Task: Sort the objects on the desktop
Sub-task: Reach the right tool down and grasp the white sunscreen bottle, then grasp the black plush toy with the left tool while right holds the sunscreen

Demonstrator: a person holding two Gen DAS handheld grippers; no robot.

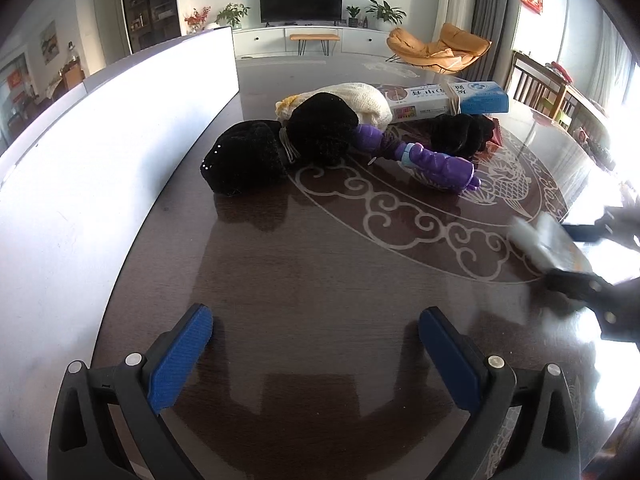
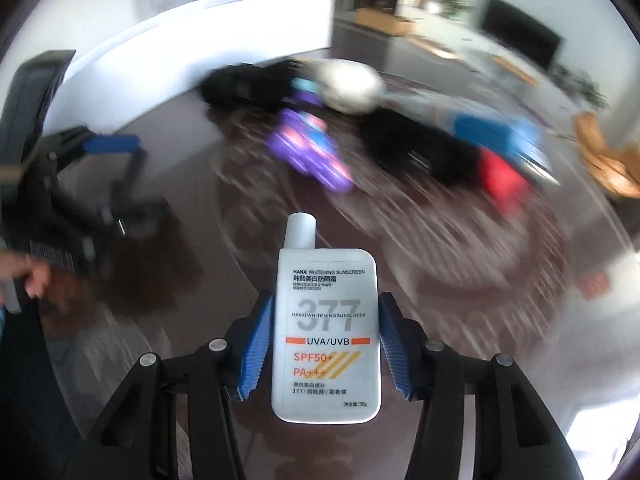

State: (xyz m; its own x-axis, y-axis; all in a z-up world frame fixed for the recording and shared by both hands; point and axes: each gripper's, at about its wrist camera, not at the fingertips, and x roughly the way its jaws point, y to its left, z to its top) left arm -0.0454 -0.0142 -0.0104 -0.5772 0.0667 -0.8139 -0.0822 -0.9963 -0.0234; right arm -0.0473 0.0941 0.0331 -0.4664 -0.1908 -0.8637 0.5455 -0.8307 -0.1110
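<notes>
Blue right fingers (image 2: pixel 256 344) clamp the white sunscreen tube (image 2: pixel 326 336); left gripper (image 1: pixel 316 356) gapes.

Each claw is built of matte black plastic arms, angular with triangular cut-outs, joined by round silver screw heads, two on each side. The left claw (image 1: pixel 316 332) carries long blue ribbed pads (image 1: pixel 180 360) on the inner faces of its fingers. The right claw (image 2: pixel 326 344) has the same blue pads (image 2: pixel 254 350), their edges toothed like a fine comb.
</notes>
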